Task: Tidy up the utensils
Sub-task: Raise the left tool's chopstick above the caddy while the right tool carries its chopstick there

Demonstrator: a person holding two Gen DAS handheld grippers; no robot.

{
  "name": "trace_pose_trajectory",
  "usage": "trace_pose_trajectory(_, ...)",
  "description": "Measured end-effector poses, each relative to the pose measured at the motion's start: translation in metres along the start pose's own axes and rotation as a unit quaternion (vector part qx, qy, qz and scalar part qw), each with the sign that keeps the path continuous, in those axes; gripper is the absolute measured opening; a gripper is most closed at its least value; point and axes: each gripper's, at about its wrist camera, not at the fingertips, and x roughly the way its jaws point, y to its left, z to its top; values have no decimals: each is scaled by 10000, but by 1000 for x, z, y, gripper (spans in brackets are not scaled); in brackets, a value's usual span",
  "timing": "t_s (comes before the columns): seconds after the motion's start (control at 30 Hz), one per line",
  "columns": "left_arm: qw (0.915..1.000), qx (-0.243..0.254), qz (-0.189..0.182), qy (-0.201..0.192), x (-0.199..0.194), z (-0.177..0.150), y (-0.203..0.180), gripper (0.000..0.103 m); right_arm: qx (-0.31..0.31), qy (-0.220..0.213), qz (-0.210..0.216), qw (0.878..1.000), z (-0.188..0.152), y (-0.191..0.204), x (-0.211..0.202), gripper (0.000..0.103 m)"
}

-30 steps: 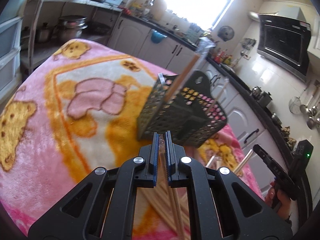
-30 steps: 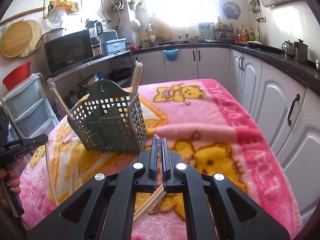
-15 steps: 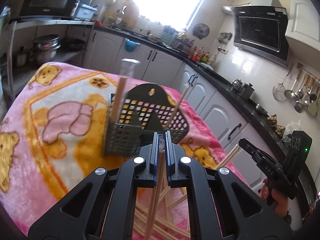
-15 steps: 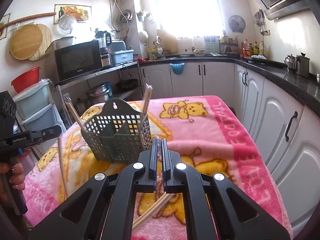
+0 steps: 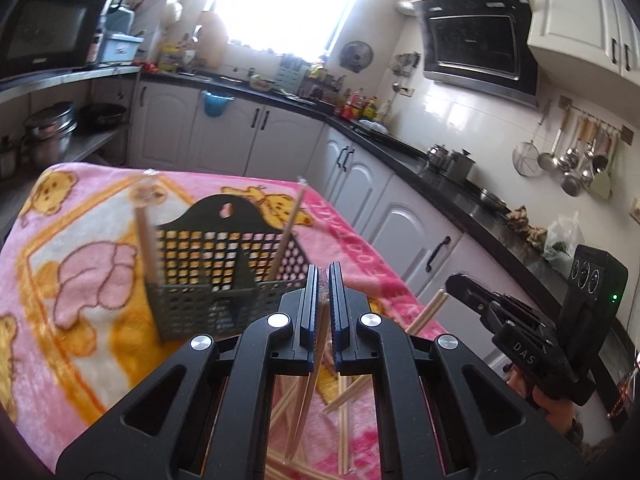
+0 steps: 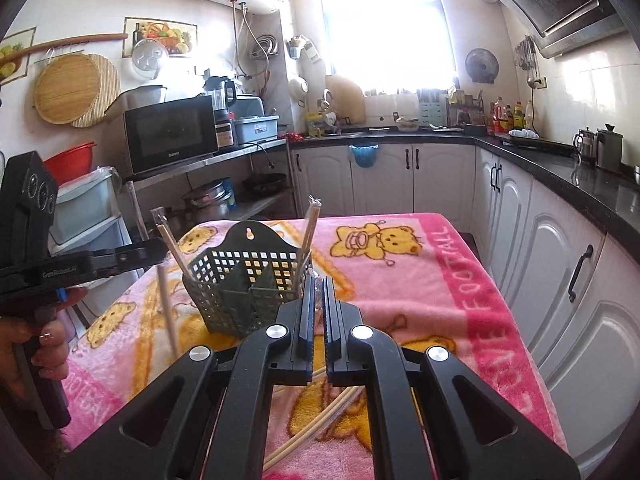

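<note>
Wrapped chopsticks: light, stiff, slick film; take mid-length. Left gripper [image 5: 323, 300] clamps one pair [image 5: 306, 392]; right gripper [image 6: 316, 312] clamps another [image 6: 320, 420]. More lie on the blanket [image 6: 400, 280]; two stand in the green basket [image 6: 240, 280].

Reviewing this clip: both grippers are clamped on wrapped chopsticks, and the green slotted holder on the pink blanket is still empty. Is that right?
Not quite: the green slotted holder is not empty. The right wrist view shows wrapped chopsticks already standing in it, leaning out at both sides. The rest holds: the left gripper and right gripper are each clamped on wrapped chopsticks, and the holder sits on the pink blanket.
</note>
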Motion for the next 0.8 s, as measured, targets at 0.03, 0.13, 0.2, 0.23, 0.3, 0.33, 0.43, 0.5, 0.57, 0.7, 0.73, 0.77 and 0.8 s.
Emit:
trace_pose_trajectory(0.03, 10000, 40, -37, 1, 2, 2, -3, 3, -23, -5, -12, 10000, 1, 1, -1, 4)
trace_pose_trajectory(0.13, 9999, 136, -103, 1, 8, 8, -11, 3, -97, -32, -48, 9999, 5, 3, -4, 4)
trace_pose_trajectory(0.2, 9998, 187, -119, -3, 10, 12, -15, 3, -123, -63, -68, 9999, 8, 3, -6, 4)
trace_pose_trajectory(0.23, 9997, 216, -134, -7, 12, 14, -17, 3, -125, -81, -66, 9999, 9, 3, -7, 4)
trace_pose_trajectory(0.3, 9995, 270, -149, -18, 15, 18, -20, 3, -124, -130, -59, 9998, 13, 2, -9, 4)
trace_pose_trajectory(0.33, 9994, 288, -163, -24, 17, 20, -21, 3, -130, -147, -71, 9998, 14, 3, -9, 4)
trace_pose_trajectory(0.43, 9993, 323, -202, -54, 22, 26, -26, 3, -79, -232, -73, 9997, 21, 3, -12, 4)
trace_pose_trajectory(0.5, 9992, 325, -227, -97, 23, 31, -26, 3, -100, -291, -103, 9995, 25, 4, -14, 4)
trace_pose_trajectory(0.57, 9990, 340, -246, -147, 23, 37, -27, 3, -133, -338, -115, 9993, 30, 5, -15, 4)
trace_pose_trajectory(0.7, 9987, 383, -199, -288, 21, 50, -28, 3, -172, -419, -134, 9989, 38, 7, -17, 4)
trace_pose_trajectory(0.73, 9985, 403, -179, -336, 19, 54, -29, 3, -183, -434, -141, 9988, 39, 7, -17, 4)
trace_pose_trajectory(0.77, 9983, 420, -168, -365, 18, 57, -29, 3, -201, -461, -130, 9986, 41, 7, -18, 4)
trace_pose_trajectory(0.8, 9981, 433, -145, -409, 18, 62, -30, 3, -206, -488, -123, 9985, 43, 7, -18, 4)
